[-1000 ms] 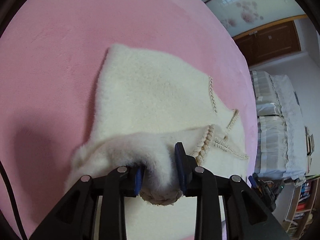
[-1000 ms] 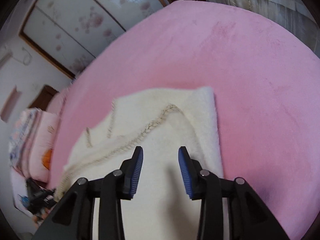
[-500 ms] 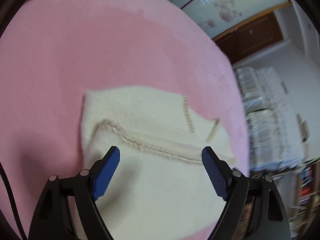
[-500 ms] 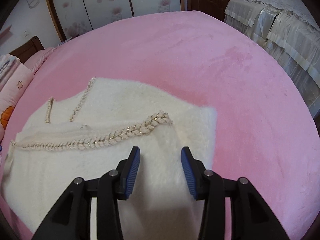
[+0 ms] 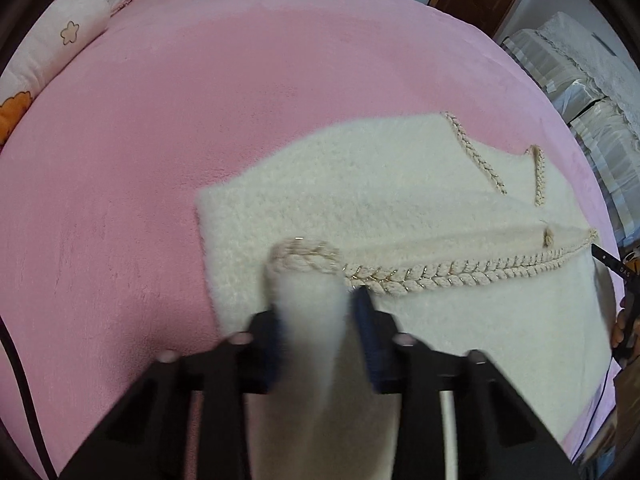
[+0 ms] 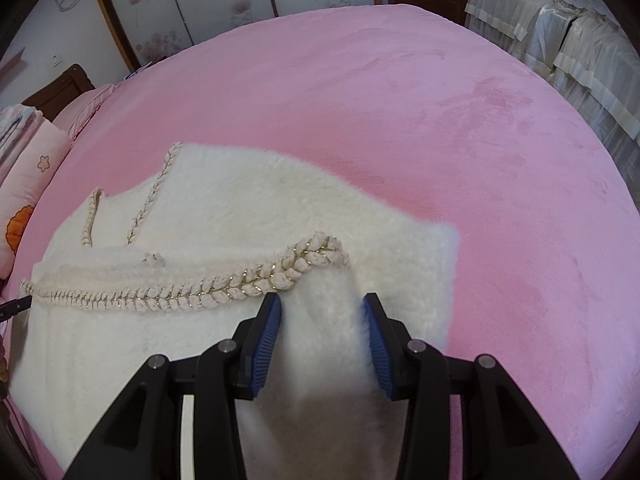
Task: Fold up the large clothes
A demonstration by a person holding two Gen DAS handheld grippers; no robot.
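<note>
Sweater [image 5: 392,208] lies flat on the pink bed [image 5: 160,120], half folded, braided edge [image 5: 460,274] running crosswise between both tools. Left tool [image 5: 320,332] is closing, its jaws pinching the left corner of that edge. Right tool [image 6: 322,336] is also closing around the right corner, pads touching fleece. Each hand sits at its own end; the fold likely goes forward, away from both.

My garment [image 5: 400,200] lies folded on the bed [image 5: 200,80], pillows [image 6: 28,176] at its left edge, braided trim [image 6: 180,292] running across just ahead of me.
</note>
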